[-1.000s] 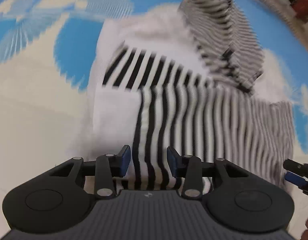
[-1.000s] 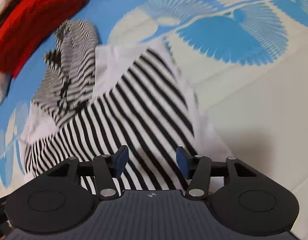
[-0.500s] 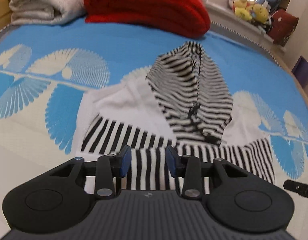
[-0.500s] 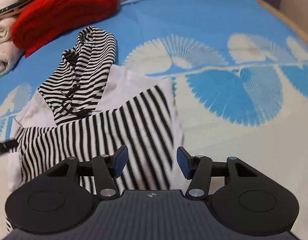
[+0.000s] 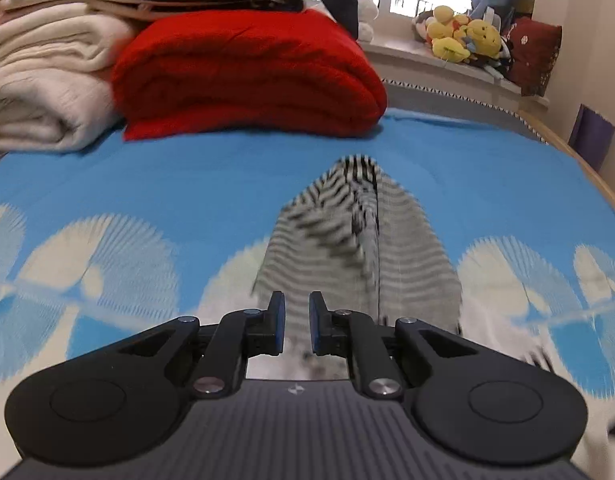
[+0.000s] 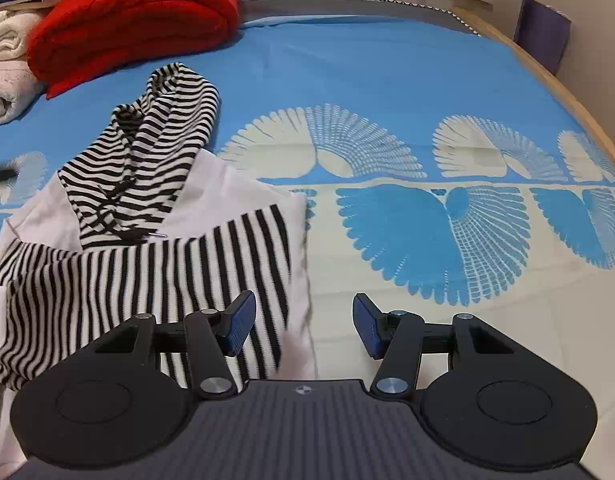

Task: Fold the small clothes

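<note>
As my left tongs [image 5: 293, 328] narrow, their jaws closing with only a small gap left and no cloth that I can see pinched between them, the view over them has swung up from the striped fabric that filled it a second ago to the far end of the bed. My right tongs [image 6: 303, 330] hang half open and empty, as before, over the near right edge of the striped hooded top [image 6: 147, 264], which lies on the blue patterned bedspread [image 6: 367, 80] with its sleeves crossed over the white body and its hood [image 5: 359, 248] pointing away. I judge the sleeve fold done and the lengthwise fold next. The hood is smeared by motion in the left view, the garment's near hem is hidden under both rigs, and beyond sit a folded red blanket [image 5: 247, 76] and cream blankets [image 5: 39, 88].
</note>
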Available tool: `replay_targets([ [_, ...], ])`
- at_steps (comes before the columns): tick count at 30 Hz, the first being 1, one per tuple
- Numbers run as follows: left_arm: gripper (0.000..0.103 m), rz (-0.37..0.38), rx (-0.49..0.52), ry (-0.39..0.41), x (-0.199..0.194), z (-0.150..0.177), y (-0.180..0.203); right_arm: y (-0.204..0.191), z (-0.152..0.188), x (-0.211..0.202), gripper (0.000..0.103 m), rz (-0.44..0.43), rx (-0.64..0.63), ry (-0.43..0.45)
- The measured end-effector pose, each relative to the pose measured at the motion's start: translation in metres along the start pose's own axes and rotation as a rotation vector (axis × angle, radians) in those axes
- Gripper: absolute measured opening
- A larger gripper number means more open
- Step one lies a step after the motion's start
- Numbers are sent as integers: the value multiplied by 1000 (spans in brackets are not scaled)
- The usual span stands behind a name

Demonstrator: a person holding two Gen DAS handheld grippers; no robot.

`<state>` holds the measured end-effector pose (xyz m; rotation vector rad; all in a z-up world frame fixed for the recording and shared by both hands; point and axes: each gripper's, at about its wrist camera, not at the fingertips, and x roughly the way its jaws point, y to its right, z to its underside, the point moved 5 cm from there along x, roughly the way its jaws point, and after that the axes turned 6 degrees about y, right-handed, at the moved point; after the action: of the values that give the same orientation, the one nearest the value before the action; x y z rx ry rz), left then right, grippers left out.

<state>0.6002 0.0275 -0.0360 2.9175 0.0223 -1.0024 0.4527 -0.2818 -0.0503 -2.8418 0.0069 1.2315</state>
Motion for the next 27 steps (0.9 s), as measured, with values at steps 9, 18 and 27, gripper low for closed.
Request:
replay_targets([
  [9,13,7,-33,-54,173,-65,-12,19,10,17,56,40,13,-40],
  [18,52,-22,-49,-141,279,-78,-12,16,9,26,56,37,-13,-50],
  [27,1,51,22,-179,293,-73,9,18,5,27,56,36,3,-50],
])
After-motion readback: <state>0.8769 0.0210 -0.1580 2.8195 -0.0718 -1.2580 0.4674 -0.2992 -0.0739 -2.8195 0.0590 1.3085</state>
